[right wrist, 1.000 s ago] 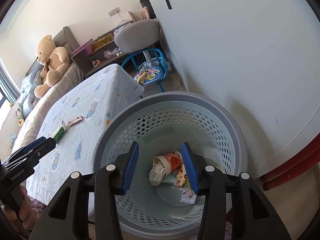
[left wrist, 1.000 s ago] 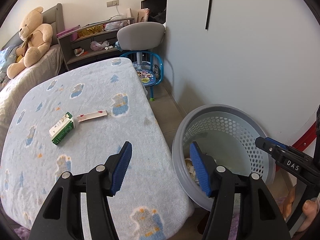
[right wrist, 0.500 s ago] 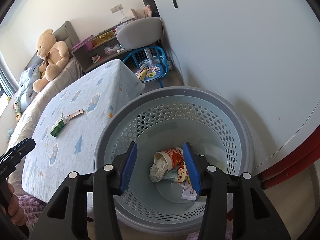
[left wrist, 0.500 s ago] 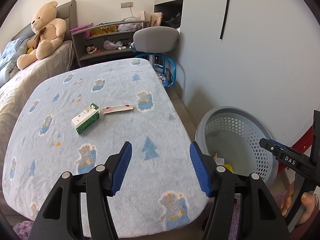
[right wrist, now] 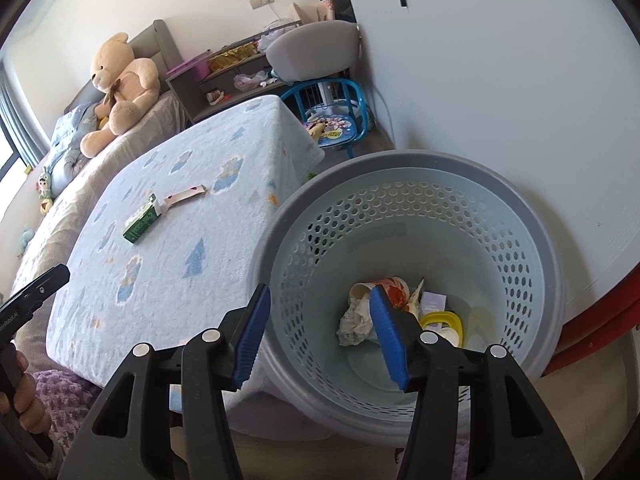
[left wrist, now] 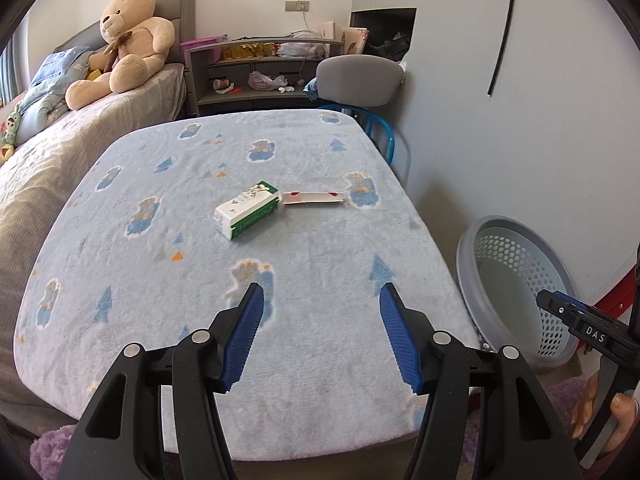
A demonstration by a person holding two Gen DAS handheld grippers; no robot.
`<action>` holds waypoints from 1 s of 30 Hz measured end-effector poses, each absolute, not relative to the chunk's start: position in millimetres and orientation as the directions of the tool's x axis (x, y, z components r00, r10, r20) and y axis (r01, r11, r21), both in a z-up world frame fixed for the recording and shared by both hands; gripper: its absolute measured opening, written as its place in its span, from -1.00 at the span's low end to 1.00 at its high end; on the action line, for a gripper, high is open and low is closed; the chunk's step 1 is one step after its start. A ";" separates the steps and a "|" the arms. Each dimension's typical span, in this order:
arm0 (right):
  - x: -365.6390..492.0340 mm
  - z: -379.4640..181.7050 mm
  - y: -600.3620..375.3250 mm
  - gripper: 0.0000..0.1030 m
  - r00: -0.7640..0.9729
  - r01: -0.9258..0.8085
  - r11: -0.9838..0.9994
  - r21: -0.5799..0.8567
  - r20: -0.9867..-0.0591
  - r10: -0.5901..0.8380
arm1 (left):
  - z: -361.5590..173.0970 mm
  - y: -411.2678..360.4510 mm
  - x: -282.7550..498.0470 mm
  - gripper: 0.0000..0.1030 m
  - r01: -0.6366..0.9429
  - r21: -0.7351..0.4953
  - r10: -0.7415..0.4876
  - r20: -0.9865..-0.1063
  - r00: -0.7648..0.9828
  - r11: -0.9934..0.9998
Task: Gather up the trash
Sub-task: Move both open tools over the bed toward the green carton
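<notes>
Left wrist view sits above the near edge of the blanket-covered surface [left wrist: 320, 264], looking forward and down across it toward the teddy bear [left wrist: 124, 40] and shelf at the back. Right wrist view is close over the basket [right wrist: 400, 168], angled down into it, with the surface off to its left. Shared: the surface, carton [left wrist: 247, 215] [right wrist: 143, 223], paper strip [left wrist: 314, 198] [right wrist: 186, 196], basket [left wrist: 464, 248], teddy bear [right wrist: 120, 88], grey chair [left wrist: 360, 80] [right wrist: 312, 50]. Each view catches the other gripper at its edge.
</notes>
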State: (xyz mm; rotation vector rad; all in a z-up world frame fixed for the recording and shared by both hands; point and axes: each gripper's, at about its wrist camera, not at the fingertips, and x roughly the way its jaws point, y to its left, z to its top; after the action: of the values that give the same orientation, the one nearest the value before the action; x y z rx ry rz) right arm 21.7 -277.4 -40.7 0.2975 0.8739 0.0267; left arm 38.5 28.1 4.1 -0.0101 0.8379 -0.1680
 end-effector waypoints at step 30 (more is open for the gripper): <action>161.3 -29.0 -147.8 0.13 0.594 -0.210 0.960 0.187 -0.755 0.277 | -3.6 114.9 121.9 0.13 0.001 -0.076 -0.057 -0.747 0.663 0.997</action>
State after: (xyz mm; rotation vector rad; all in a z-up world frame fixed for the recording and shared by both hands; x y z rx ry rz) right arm 161.3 -147.8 -29.0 0.0813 0.8907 0.2833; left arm 121.9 114.9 -3.6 -0.0707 0.8460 -0.0329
